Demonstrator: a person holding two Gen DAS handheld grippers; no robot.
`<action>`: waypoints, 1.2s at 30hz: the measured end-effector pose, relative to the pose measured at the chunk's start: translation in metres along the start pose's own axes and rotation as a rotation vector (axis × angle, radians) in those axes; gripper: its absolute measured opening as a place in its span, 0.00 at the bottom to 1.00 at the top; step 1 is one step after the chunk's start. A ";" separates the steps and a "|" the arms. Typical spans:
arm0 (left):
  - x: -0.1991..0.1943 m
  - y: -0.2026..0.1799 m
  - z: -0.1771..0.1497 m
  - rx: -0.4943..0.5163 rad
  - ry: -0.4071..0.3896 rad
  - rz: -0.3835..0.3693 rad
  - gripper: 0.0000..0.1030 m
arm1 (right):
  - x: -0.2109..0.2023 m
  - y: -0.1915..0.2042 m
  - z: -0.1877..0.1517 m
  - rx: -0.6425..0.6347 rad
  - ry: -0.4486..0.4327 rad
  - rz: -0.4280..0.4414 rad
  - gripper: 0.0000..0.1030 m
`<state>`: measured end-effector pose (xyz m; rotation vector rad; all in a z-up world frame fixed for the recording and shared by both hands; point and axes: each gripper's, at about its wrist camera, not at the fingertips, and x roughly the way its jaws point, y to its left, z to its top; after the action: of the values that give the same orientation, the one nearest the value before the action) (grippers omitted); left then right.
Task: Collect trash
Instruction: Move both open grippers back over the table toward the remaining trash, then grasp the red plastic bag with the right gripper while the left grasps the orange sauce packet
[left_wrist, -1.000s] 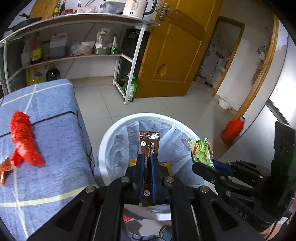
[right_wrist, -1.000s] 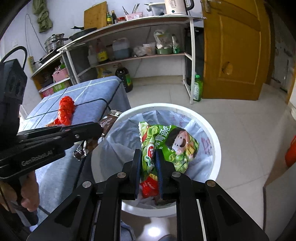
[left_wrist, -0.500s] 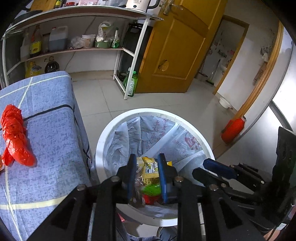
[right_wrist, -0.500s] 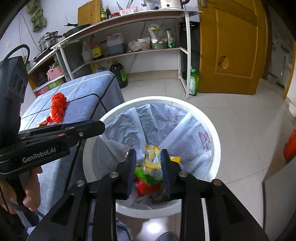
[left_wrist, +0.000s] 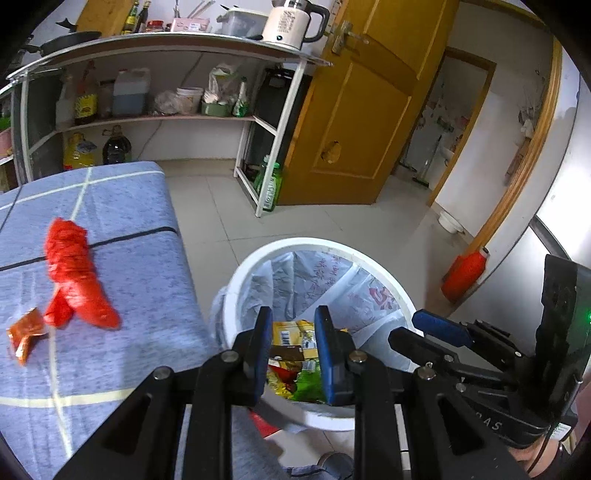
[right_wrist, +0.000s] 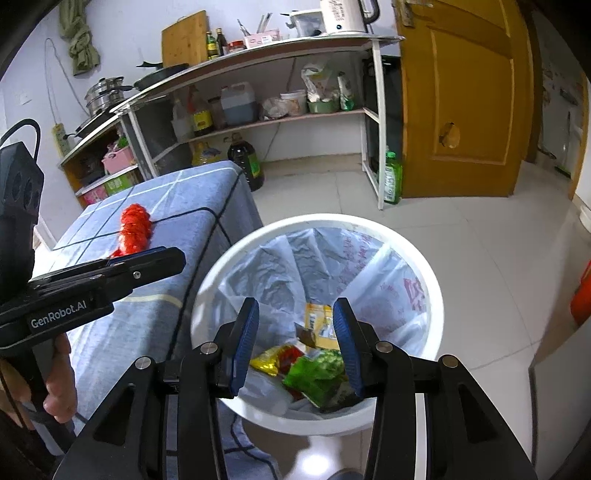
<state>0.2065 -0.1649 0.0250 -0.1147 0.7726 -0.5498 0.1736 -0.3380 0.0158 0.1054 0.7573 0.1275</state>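
Note:
A white trash bin (left_wrist: 236, 284) with a plastic liner stands on the floor beside the blue-clothed table (left_wrist: 122, 229); it also shows in the right wrist view (right_wrist: 432, 291). Several wrappers (right_wrist: 314, 373) lie in its bottom. My left gripper (left_wrist: 291, 354) is open and empty above the bin's near rim. My right gripper (right_wrist: 295, 343) is open and empty over the bin. A red plastic bag (left_wrist: 75, 273) and a small orange wrapper (left_wrist: 26, 332) lie on the table; the red bag also shows in the right wrist view (right_wrist: 135, 229).
A metal shelf rack (left_wrist: 166, 92) with bottles and a kettle stands against the back wall. A yellow wooden door (left_wrist: 362, 122) is beyond the bin. A red object (left_wrist: 463, 273) stands on the floor at the right. The floor is tiled.
Both grippers opened and dropped their wrappers, the brown one from the left and the green one from the right, into the bin. Both have since opened wider and lifted a little.

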 end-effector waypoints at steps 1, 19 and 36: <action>-0.003 0.003 0.000 -0.002 -0.004 0.004 0.24 | -0.001 0.004 0.001 -0.008 -0.003 0.006 0.42; -0.072 0.090 -0.009 -0.088 -0.076 0.172 0.28 | 0.006 0.098 0.022 -0.162 -0.021 0.154 0.42; -0.085 0.191 -0.019 -0.203 -0.047 0.274 0.51 | 0.093 0.191 0.052 -0.336 0.081 0.245 0.42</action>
<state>0.2253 0.0437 0.0086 -0.2047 0.7823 -0.2073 0.2613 -0.1380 0.0173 -0.1281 0.7920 0.4916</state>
